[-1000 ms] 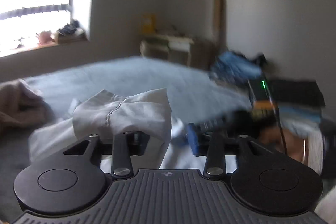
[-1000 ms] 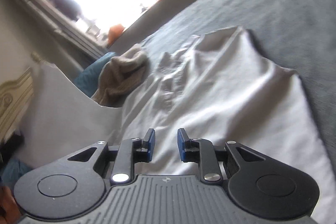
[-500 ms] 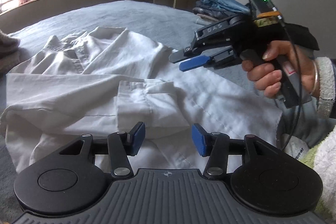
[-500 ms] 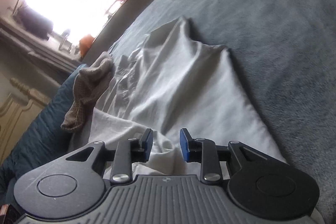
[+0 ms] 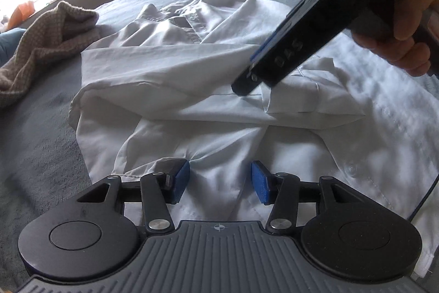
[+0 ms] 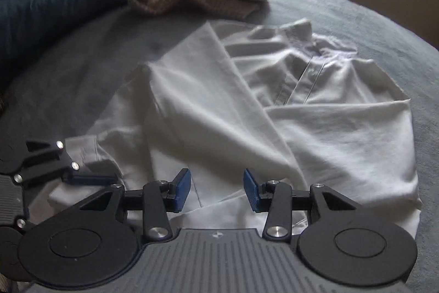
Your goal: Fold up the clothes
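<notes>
While both pairs of blue pads stand apart with nothing clamped, the right gripper (image 6: 216, 188), its jaws having just been opening, hovers over the folded-in sleeve of the white shirt (image 6: 329, 133), and the left gripper (image 5: 220, 181) sits over the hem. From the fingers the shirt runs lengthwise toward its collar (image 5: 189, 24), flat on the grey bedcover (image 5: 41, 133). Judged nearer the hem, the left gripper has cloth directly under its pads.
</notes>
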A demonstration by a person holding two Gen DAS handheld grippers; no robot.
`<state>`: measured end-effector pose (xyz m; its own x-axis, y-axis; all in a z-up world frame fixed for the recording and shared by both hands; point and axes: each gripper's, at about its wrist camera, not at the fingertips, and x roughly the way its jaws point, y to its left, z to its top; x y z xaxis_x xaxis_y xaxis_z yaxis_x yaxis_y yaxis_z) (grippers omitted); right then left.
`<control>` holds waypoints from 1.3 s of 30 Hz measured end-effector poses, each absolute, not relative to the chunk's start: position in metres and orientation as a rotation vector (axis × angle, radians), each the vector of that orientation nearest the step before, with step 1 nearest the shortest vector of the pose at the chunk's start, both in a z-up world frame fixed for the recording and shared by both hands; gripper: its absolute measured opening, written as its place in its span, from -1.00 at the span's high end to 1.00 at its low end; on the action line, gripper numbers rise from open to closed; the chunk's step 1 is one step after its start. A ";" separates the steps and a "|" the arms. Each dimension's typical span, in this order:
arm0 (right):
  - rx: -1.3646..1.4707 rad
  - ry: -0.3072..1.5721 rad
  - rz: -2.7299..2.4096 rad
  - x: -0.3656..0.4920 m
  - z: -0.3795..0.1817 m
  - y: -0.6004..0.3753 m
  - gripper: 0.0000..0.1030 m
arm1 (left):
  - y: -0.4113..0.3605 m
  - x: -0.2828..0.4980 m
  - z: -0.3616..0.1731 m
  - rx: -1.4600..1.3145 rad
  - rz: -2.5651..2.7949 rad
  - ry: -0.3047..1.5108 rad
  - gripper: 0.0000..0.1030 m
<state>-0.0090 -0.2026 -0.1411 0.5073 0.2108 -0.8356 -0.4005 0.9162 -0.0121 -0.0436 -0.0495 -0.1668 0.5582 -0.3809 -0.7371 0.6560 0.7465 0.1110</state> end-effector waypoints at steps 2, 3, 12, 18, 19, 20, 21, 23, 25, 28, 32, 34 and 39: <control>-0.272 1.039 0.345 -0.007 -0.152 -0.199 0.19 | -0.050 -0.044 -0.167 0.413 -0.634 0.747 0.04; -0.279 1.052 0.338 -0.010 -0.151 -0.203 0.20 | -0.050 -0.045 -0.168 0.418 -0.635 0.743 0.04; -0.226 1.159 0.114 -0.067 -0.119 -0.292 0.20 | -0.044 -0.041 -0.170 0.383 -0.633 0.753 0.04; -0.058 1.208 -0.041 -0.103 -0.107 -0.352 0.20 | -0.045 -0.040 -0.171 0.388 -0.620 0.757 0.03; -0.029 1.208 -0.060 -0.106 -0.106 -0.359 0.20 | -0.045 -0.040 -0.170 0.389 -0.617 0.758 0.02; -0.005 1.201 -0.078 -0.109 -0.106 -0.365 0.20 | -0.044 -0.040 -0.170 0.388 -0.613 0.760 0.02; 0.017 1.188 -0.090 -0.110 -0.104 -0.368 0.20 | -0.044 -0.040 -0.170 0.387 -0.608 0.762 0.02; 0.066 1.151 -0.090 -0.109 -0.100 -0.371 0.20 | -0.043 -0.040 -0.170 0.385 -0.599 0.766 0.00; 0.128 1.109 -0.078 -0.107 -0.096 -0.373 0.20 | -0.042 -0.041 -0.170 0.384 -0.589 0.769 -0.01; 0.271 1.046 -0.036 -0.101 -0.093 -0.380 0.18 | -0.039 -0.039 -0.169 0.369 -0.577 0.782 -0.01; 0.549 1.034 0.015 -0.100 -0.106 -0.399 0.11 | -0.037 -0.038 -0.170 0.361 -0.568 0.789 -0.02; 0.633 1.051 0.023 -0.102 -0.118 -0.404 0.09 | -0.037 -0.038 -0.170 0.363 -0.566 0.789 -0.03; 0.676 1.100 0.003 -0.114 -0.143 -0.402 0.08 | -0.037 -0.039 -0.171 0.364 -0.564 0.789 -0.04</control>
